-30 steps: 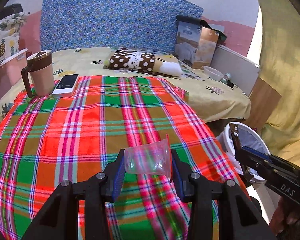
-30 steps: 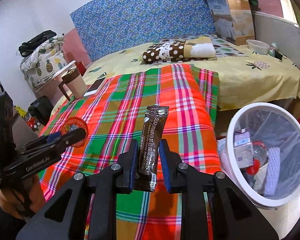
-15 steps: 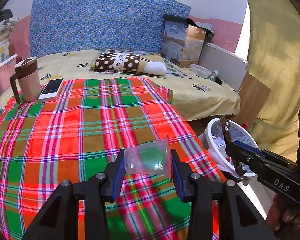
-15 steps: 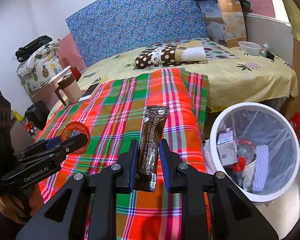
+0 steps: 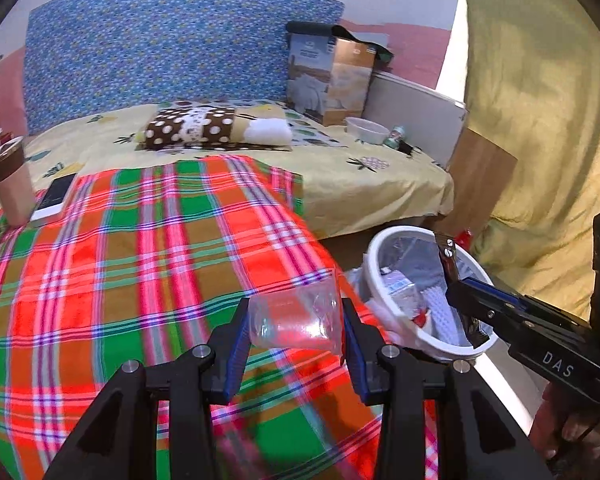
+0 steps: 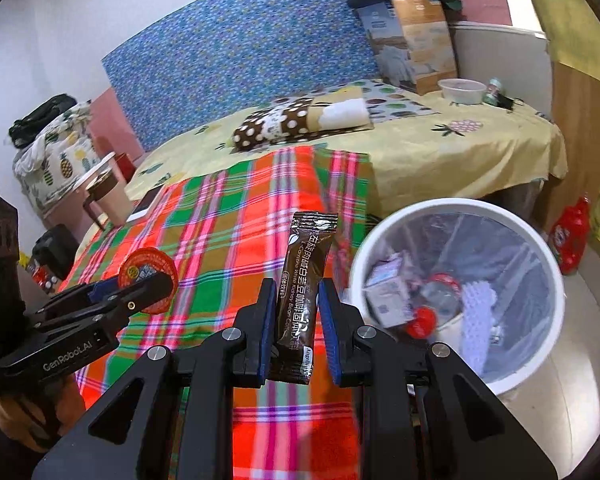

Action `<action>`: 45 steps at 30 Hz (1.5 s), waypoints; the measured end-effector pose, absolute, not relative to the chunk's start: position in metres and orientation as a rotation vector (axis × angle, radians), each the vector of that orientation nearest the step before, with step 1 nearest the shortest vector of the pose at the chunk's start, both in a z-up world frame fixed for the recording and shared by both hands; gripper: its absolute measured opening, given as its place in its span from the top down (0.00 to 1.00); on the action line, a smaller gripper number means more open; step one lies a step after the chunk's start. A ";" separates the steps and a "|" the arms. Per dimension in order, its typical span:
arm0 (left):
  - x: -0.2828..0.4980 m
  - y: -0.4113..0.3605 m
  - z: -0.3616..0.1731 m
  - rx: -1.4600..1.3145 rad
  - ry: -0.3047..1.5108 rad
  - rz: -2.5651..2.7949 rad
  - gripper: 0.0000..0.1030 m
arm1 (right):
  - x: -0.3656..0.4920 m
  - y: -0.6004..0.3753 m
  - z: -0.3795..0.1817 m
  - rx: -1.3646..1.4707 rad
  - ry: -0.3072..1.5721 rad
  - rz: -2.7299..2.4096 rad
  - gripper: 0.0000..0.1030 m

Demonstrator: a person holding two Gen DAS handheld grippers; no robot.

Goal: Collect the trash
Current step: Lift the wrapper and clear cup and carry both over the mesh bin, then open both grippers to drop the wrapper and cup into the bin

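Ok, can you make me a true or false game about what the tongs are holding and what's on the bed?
1. The right tongs hold a brown sachet. True.
2. The left tongs hold a metal spoon. False: they grip a clear plastic cup.
3. The white bin already has rubbish inside. True.
4. The phone lies on the pillow. False: it lies on the plaid blanket, beside the mug.
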State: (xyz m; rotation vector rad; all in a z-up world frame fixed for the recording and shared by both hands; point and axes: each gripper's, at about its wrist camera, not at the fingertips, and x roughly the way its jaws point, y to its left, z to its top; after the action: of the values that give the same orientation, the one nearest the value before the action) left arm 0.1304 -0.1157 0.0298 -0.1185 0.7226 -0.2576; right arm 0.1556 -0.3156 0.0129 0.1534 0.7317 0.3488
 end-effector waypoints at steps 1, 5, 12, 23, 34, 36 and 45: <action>0.132 -0.121 0.030 -0.113 0.724 -0.267 0.59 | 0.155 -0.320 0.013 0.158 0.731 0.337 0.77; 0.140 -0.143 0.029 -0.094 0.729 -0.310 0.59 | 0.155 -0.339 0.012 0.176 0.728 0.291 0.77; 0.152 -0.180 0.024 -0.068 0.744 -0.380 0.59 | 0.154 -0.374 0.009 0.210 0.729 0.208 0.77; 0.170 -0.229 0.007 -0.029 0.782 -0.477 0.59 | 0.159 -0.401 -0.004 0.244 0.755 0.132 0.77; 0.186 -0.266 -0.009 -0.007 0.822 -0.559 0.59 | 0.165 -0.421 -0.016 0.262 0.795 0.091 0.76; 0.189 -0.271 -0.011 -0.003 0.823 -0.569 0.59 | 0.167 -0.422 -0.019 0.263 0.808 0.091 0.76; 0.202 -0.279 -0.016 -0.022 0.830 -0.578 0.51 | 0.171 -0.426 -0.024 0.247 0.836 0.081 0.69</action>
State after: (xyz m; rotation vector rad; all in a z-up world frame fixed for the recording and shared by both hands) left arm 0.2017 -0.2792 -0.0160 -0.0220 0.8295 -0.5777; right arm 0.1706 -0.4257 -0.0238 0.2471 0.8356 0.0815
